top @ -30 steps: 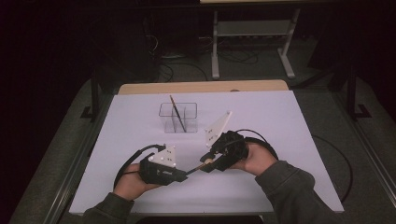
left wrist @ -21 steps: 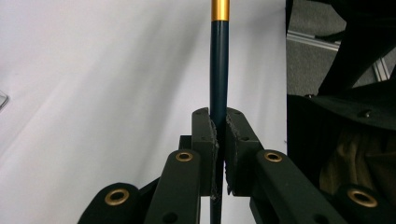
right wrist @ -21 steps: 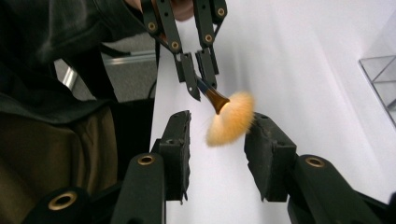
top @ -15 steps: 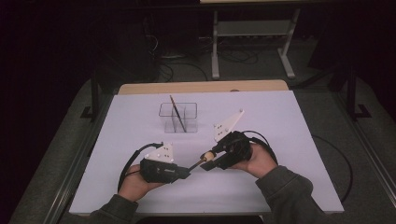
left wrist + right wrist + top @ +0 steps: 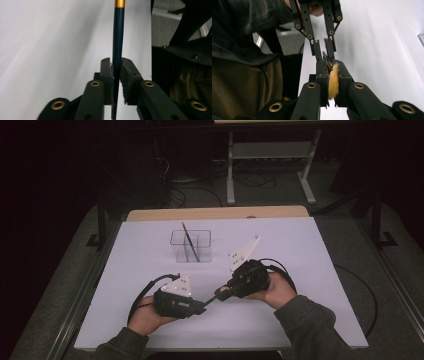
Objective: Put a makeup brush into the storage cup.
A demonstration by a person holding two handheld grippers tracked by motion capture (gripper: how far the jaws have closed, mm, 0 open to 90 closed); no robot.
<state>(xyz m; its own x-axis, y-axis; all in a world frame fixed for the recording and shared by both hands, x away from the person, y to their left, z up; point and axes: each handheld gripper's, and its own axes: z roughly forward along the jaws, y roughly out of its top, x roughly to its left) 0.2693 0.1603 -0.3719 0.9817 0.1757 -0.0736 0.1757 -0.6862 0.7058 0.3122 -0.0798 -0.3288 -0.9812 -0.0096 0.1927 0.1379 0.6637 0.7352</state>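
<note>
**Jaws closed on both ends of the brush**

Jaws of the right gripper (image 5: pixel 331 82) have just been closing, and they are now seen pressed together on the tawny bristle tuft of a paintbrush (image 5: pixel 333 82). Jaws of the left gripper (image 5: pixel 115 75) have just been easing slightly, yet the dark blue handle (image 5: pixel 118 37) is still pinched between their pads, its gold ferrule lying beyond the tips. A second ago the brush was held by the left gripper alone, with the right jaws apart around the tuft; it is now held at both ends, just above the surface (image 5: pixel 310 250). A handover to the right gripper is judged to be under way.

Beyond both jaw pairs, a clear divided holder (image 5: pixel 190 246) stands with another brush (image 5: pixel 189 239) leaning in it.

No brand, label or writing can be read.
</note>
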